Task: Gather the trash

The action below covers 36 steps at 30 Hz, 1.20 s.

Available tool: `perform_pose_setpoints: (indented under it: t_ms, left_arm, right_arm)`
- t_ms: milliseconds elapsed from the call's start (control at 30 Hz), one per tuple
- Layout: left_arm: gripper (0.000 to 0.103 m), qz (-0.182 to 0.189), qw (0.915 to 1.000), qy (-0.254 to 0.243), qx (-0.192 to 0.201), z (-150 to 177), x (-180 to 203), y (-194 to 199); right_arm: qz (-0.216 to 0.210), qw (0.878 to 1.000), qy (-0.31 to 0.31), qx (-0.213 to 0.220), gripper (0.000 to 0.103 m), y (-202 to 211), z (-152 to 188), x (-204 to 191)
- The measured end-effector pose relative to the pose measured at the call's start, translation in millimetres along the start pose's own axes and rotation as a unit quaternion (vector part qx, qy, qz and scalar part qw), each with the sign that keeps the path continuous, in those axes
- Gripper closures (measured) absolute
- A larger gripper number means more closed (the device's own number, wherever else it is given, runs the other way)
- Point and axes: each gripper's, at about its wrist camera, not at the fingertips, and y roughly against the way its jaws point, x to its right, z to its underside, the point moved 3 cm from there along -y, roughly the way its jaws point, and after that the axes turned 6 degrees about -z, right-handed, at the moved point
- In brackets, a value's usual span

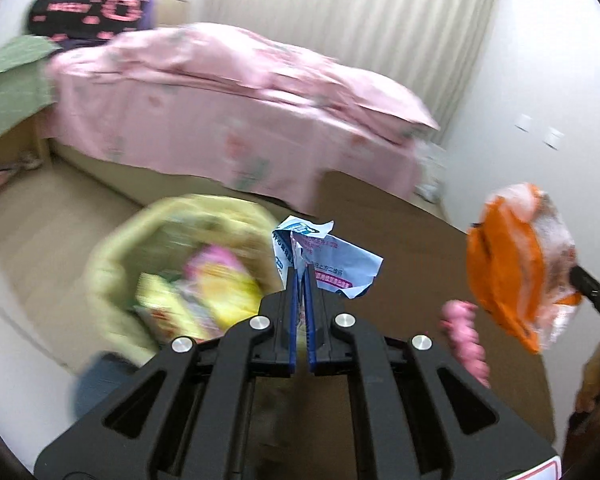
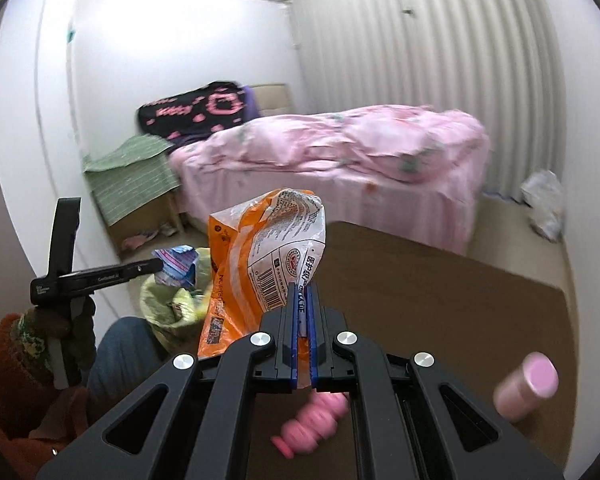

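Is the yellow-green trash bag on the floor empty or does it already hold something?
Not empty. The trash bag stands open, and the left wrist view shows pink and yellow wrappers inside it.

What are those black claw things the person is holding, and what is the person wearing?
Each is a hand-held gripper: the left gripper and right gripper have matte black angular frames with triangular cut-outs, round silver bolts and two narrow blue finger pads. White lettering runs along the left one's body. The person wears a rust-orange sleeve with a green patterned cuff.
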Motion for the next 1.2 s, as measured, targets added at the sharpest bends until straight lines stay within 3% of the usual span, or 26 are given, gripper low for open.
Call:
perform_pose_setpoints:
  t_ms: [133, 333, 500, 667, 867, 1200]
  left_arm:
    - [0.1, -0.046, 0.9986, 0.023, -0.002, -7, -45, -6]
    - [0.1, -0.058, 0.9965, 0.057, -0.017, 2, -80, -26]
    - [0.1, -0.054, 0.9951, 0.058, -0.06, 19, -87, -58]
    - [0.1, -0.065, 0.9925, 0.053, -0.089, 28, -92, -87]
    - [0.099, -0.068, 0.9903, 0.039, -0.115, 37, -85, -110]
    - [0.095, -0.035, 0.9903, 0.054, -0.123, 33, -80, -116]
  right_arm:
    - [-0.032, 0.999, 0.03, -0.021, 0.098, -51, -21, -27]
    - [-0.054, 0.991, 0.084, -0.086, 0.098, -158, -33, -65]
    - [-0.08, 0.972, 0.11, -0.191, 0.098, -252, -10, -94]
    - [-0.113, 0.953, 0.116, -0.256, 0.098, -307, 12, -115]
    - [-0.114, 0.938, 0.129, -0.3, 0.098, -330, 32, -116]
    - [-0.136, 0.949, 0.068, -0.277, 0.095, -315, 30, -95]
